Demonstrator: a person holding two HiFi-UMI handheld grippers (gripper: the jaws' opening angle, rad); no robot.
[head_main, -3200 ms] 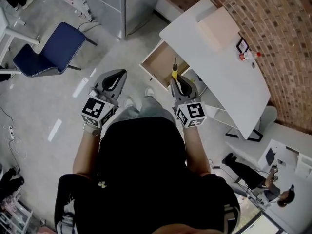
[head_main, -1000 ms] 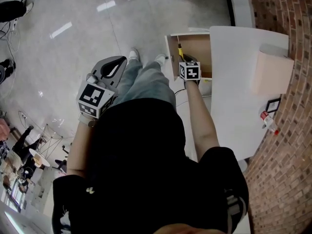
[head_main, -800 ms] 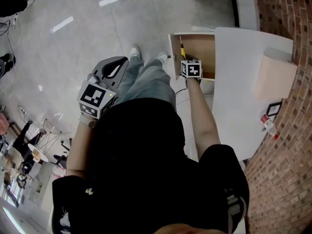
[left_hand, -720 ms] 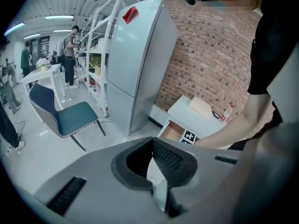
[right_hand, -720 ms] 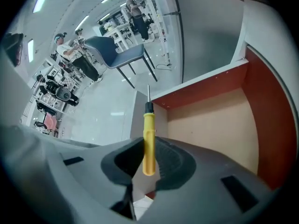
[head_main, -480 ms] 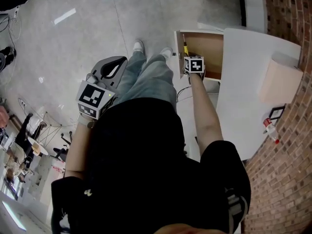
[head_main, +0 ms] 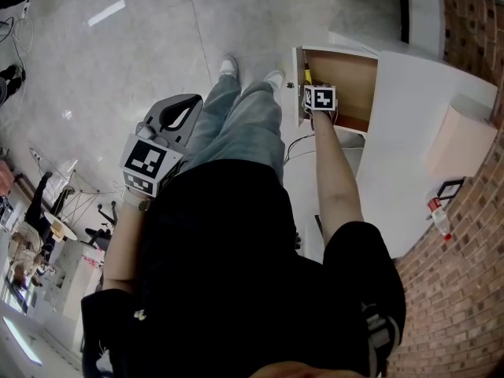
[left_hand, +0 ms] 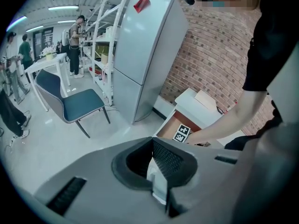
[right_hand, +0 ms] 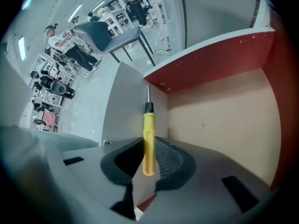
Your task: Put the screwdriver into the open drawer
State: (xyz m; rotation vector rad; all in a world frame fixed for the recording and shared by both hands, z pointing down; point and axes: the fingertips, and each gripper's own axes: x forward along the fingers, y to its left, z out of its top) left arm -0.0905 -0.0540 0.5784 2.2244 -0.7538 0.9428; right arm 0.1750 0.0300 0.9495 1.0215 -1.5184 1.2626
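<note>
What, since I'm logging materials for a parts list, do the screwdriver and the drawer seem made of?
Screwdriver: smooth, evenly yellow handle with a black collar, probably moulded plastic; thin grey shaft, likely metal.
Drawer: matte pale tan floor and reddish-brown walls, flat and grainless, probably laminated board; plywood is possible.

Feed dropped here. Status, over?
Right gripper shut on screwdriver, poised over open drawer. Left gripper shut, empty. Nothing in the way.

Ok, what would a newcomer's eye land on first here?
The yellow-handled screwdriver, clamped in the right gripper, points steeply down at the open drawer with its bare wooden bottom. In the head view, the left gripper hangs shut and empty beside the person's jeans.
</note>
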